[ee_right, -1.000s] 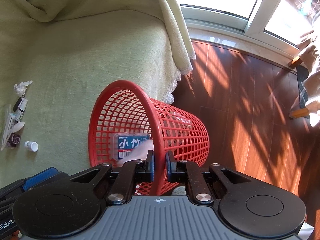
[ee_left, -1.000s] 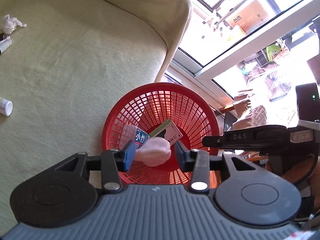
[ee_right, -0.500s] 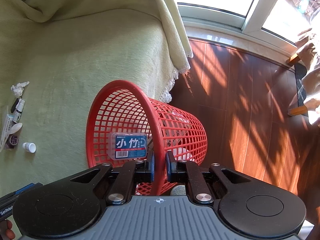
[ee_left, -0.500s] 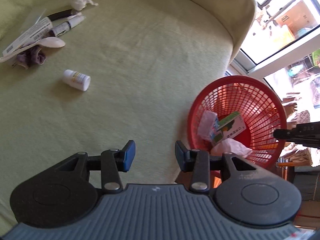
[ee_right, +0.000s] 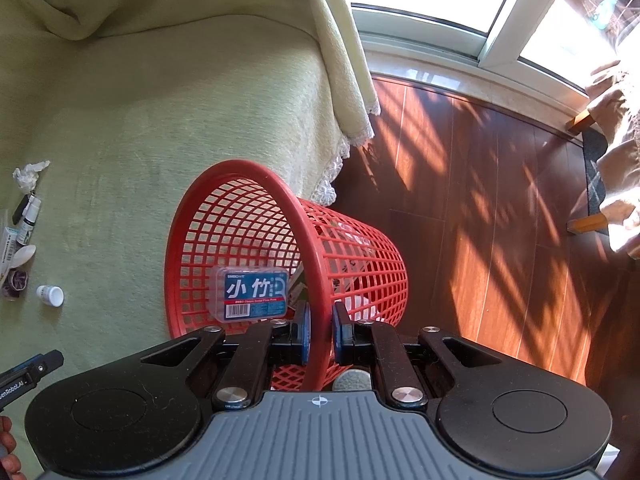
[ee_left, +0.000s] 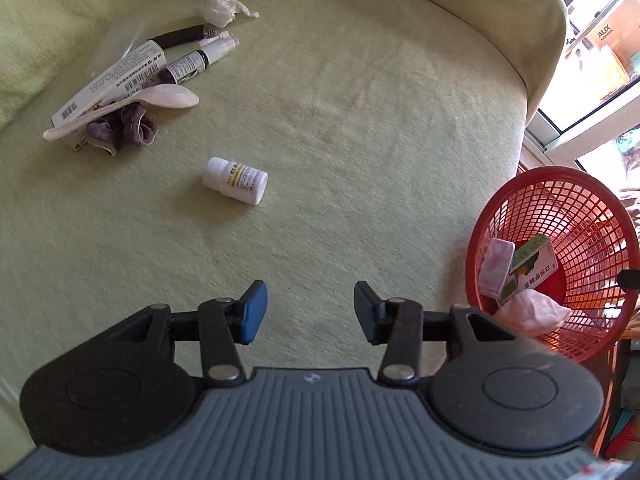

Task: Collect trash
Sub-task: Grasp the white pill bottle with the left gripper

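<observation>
My left gripper (ee_left: 310, 312) is open and empty above the green sofa seat (ee_left: 340, 120). Ahead of it lies a white pill bottle (ee_left: 235, 180). Farther left is a pile: a white spoon (ee_left: 132, 106), a long box (ee_left: 108, 80), a dropper bottle (ee_left: 192, 63), a black pen (ee_left: 182, 36), purple cloth (ee_left: 124, 130) and a crumpled tissue (ee_left: 220, 4). The red basket (ee_left: 580, 208) at right holds a green box (ee_left: 528, 272), a pinkish tissue (ee_left: 532, 312) and a clear case. My right gripper (ee_right: 319, 330) is shut on the red basket rim (ee_right: 296, 216), tilting it against the sofa; a blue floss case (ee_right: 251, 292) lies inside.
The sofa armrest (ee_left: 520, 20) rises behind the basket. Dark wooden floor (ee_right: 500, 200) spreads right of the sofa, with a window frame (ee_right: 480, 56) and chair legs (ee_right: 586, 224) beyond. The left gripper's tip (ee_right: 32, 368) and a hand's fingers (ee_right: 8, 452) show at lower left.
My left gripper let go of the pinkish tissue into the basket, then swung left over the sofa toward the pill bottle and pile. My right gripper keeps its hold on the rim.
</observation>
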Demonstrator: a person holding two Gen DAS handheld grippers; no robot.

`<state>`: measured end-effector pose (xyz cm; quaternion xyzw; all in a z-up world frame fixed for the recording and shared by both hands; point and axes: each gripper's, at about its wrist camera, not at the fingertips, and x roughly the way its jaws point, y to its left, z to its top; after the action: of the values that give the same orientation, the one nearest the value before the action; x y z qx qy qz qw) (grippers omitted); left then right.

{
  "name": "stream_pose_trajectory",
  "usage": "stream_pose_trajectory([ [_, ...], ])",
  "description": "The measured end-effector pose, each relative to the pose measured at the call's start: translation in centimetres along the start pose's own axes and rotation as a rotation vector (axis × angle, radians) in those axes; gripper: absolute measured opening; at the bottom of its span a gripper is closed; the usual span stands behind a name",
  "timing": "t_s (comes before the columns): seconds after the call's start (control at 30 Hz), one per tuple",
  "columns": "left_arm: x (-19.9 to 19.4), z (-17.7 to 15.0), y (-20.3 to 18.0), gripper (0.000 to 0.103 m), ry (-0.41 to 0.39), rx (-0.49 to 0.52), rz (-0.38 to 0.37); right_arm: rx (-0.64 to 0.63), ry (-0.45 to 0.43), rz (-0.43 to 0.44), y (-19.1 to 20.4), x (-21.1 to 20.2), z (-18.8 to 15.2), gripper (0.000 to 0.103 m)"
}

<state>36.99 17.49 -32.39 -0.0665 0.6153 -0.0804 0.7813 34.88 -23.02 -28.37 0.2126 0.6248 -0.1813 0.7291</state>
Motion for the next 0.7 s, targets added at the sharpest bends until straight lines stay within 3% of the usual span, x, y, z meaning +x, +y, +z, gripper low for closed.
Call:
stream_pose_trajectory([
  [0.23,2.6,2.5,2.0,0.059,-0.066,0.107,0.058,0.008,0.011,-0.012,0.0,0.2,0.0,0.008],
  [0.43,5.2,5.2,3.5,0.060,-0.058,0.195,0.088,0.019,0.013,-0.018,-0.1,0.4,0.2,0.008],
  [0.53,6.4,5.8,3.5,0.056,-0.046,0.246,0.100,0.020,0.009,-0.020,0.1,0.4,0.3,0.008],
  [0.63,7.4,6.0,3.5,0.041,-0.009,0.254,0.102,0.021,0.008,-0.021,0.1,0.4,0.2,0.008],
  [0.7,7.4,5.9,2.9,0.041,-0.005,0.261,0.115,0.021,0.007,-0.022,0.1,0.4,0.2,0.008],
])
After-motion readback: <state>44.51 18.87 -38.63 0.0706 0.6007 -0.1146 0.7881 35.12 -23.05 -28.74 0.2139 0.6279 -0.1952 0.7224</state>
